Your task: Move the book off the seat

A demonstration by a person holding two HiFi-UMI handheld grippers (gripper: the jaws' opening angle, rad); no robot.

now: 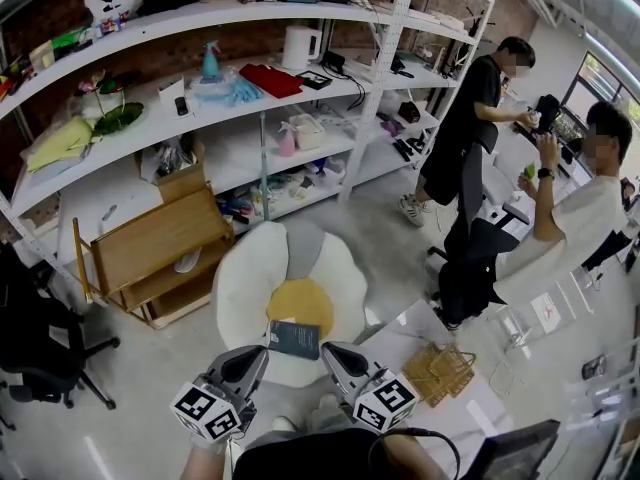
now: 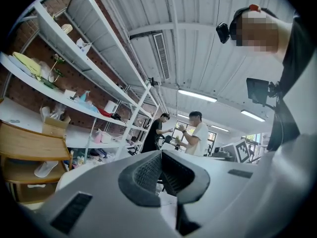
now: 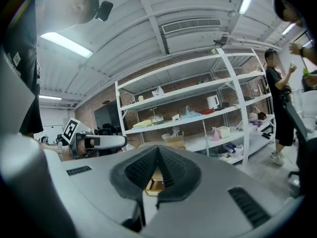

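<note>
A dark book (image 1: 293,338) lies on the near edge of a white flower-shaped seat (image 1: 240,280) with a yellow centre (image 1: 300,304). My left gripper (image 1: 263,353) sits at the book's left side and my right gripper (image 1: 326,350) at its right side, so the book is between the two tips. Whether they press on it I cannot tell. In the left gripper view the jaws (image 2: 161,168) are shut with nothing between them. The right gripper view shows the same for that gripper (image 3: 158,165), pointing level toward the shelves, with the left gripper (image 3: 94,143) at its left.
A tipped wooden rack (image 1: 150,250) stands left of the seat, with long white shelving (image 1: 250,93) behind. Two people (image 1: 470,118) stand at the right by a black office chair (image 1: 478,253). Another black chair (image 1: 35,338) is at far left; a wire basket (image 1: 438,370) sits on a table at lower right.
</note>
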